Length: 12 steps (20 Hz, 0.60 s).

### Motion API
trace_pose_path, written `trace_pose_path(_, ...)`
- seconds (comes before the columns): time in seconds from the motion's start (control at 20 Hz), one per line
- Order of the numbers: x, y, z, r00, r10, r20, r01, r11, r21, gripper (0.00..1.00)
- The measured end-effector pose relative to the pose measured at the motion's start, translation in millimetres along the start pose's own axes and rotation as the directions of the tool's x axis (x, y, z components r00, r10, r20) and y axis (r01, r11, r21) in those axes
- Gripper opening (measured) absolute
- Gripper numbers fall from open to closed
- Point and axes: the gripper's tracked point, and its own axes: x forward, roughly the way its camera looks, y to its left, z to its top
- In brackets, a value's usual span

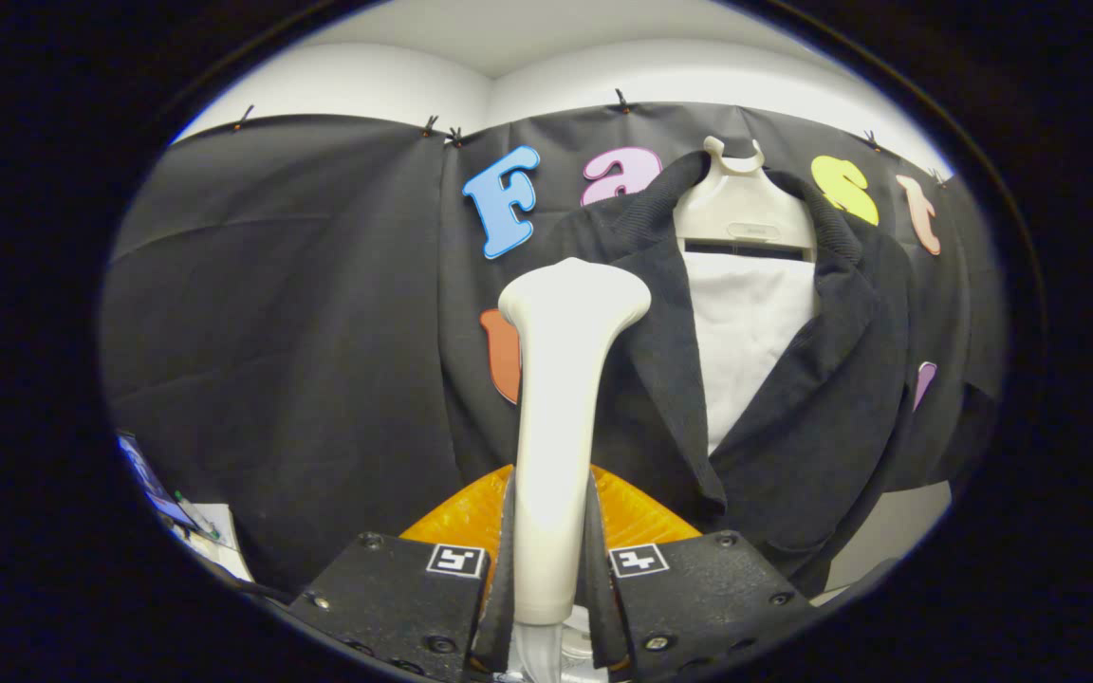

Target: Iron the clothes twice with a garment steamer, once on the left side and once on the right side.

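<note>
In the gripper view I see the tongs closed narrow on the handle of the garment steamer, one finger pressing each side of it near its lower end. The handle is smooth, glossy, cream-coloured plastic, a long rounded stem that widens at the top into a broad, flattened head. A pale ribbed hose comes out of its base between the fingers. Behind the stem, just ahead of the fingers, I see an orange ridged piece, fan-shaped with fine grooves; I cannot tell what it belongs to.

Beyond the steamer head hangs the jacket, dark, with a fine corded, slightly fuzzy weave and wide lapels falling open. It sits on a cream plastic hanger with a broad moulded neck and a small hook at the top. Between the lapels I see a plain white smooth panel. The steamer head stands just beside the jacket's lapel on my left side, near the collar; I cannot tell whether it touches the cloth.

The black cloth wall behind hangs in soft folds, clipped along its upper edge beneath a white wall. Low beside the fingers, a lit screen and some papers show.
</note>
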Motion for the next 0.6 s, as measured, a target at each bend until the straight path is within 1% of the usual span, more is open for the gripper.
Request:
trace_pose_path(0.3,13,-12,-23,0.999,-0.027,-0.043,0.027,0.999,0.017,0.34)
trace_pose_path(0.6,12,-16,-47,0.997,-0.031,-0.074,0.032,0.999,0.016,0.35)
